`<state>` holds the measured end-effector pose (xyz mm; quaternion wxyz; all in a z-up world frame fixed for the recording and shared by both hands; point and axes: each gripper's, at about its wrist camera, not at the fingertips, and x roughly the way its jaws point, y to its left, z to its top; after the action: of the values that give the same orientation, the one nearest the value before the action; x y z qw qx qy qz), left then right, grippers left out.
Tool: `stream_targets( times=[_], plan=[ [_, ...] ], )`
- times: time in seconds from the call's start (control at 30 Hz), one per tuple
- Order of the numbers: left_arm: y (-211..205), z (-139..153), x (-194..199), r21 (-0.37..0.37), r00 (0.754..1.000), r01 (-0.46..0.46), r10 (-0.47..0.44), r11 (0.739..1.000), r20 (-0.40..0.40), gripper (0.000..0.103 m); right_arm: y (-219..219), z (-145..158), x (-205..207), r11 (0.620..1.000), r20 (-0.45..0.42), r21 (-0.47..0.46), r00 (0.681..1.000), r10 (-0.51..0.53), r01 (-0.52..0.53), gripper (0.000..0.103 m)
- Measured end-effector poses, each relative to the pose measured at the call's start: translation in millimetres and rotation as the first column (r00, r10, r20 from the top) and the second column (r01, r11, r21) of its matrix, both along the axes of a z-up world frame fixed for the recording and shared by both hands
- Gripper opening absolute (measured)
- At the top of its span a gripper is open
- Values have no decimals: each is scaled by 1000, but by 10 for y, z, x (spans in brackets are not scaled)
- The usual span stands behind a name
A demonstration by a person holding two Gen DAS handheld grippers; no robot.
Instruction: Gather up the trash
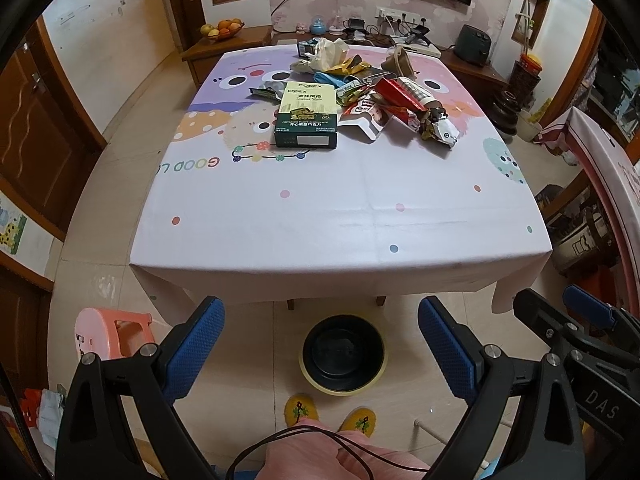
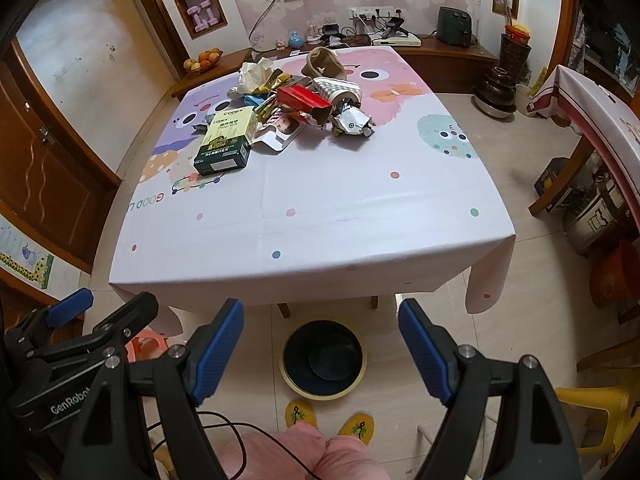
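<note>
A heap of trash lies at the far half of the table: a green chocolate box point(image 1: 307, 115) point(image 2: 227, 140), a red wrapper point(image 1: 400, 94) point(image 2: 305, 100), a crumpled foil wrapper point(image 1: 440, 128) point(image 2: 354, 122) and crumpled tissue point(image 1: 328, 53) point(image 2: 253, 74). A black bin with a yellow rim point(image 1: 344, 356) point(image 2: 323, 359) stands on the floor under the near table edge. My left gripper point(image 1: 320, 342) is open and empty above the floor in front of the table. My right gripper point(image 2: 321, 346) is also open and empty, beside the left one.
The table point(image 1: 344, 216) carries a cartoon-print cloth. A pink stool point(image 1: 114, 332) stands left of the bin, a yellow stool point(image 2: 596, 408) at the right. The person's knees and yellow slippers point(image 1: 302, 410) are below me. A second table point(image 2: 592, 100) stands at the right.
</note>
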<state>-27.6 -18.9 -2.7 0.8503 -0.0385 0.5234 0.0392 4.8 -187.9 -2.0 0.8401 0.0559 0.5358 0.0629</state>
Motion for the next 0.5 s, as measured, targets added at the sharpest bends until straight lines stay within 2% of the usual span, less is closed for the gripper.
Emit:
stream_targets(
  times=[0.5],
  plan=[
    [-65,70,7,29,999,-36,36,999,15,96,-170,23,101,999,13,40,1000,10,-11,80]
  ],
)
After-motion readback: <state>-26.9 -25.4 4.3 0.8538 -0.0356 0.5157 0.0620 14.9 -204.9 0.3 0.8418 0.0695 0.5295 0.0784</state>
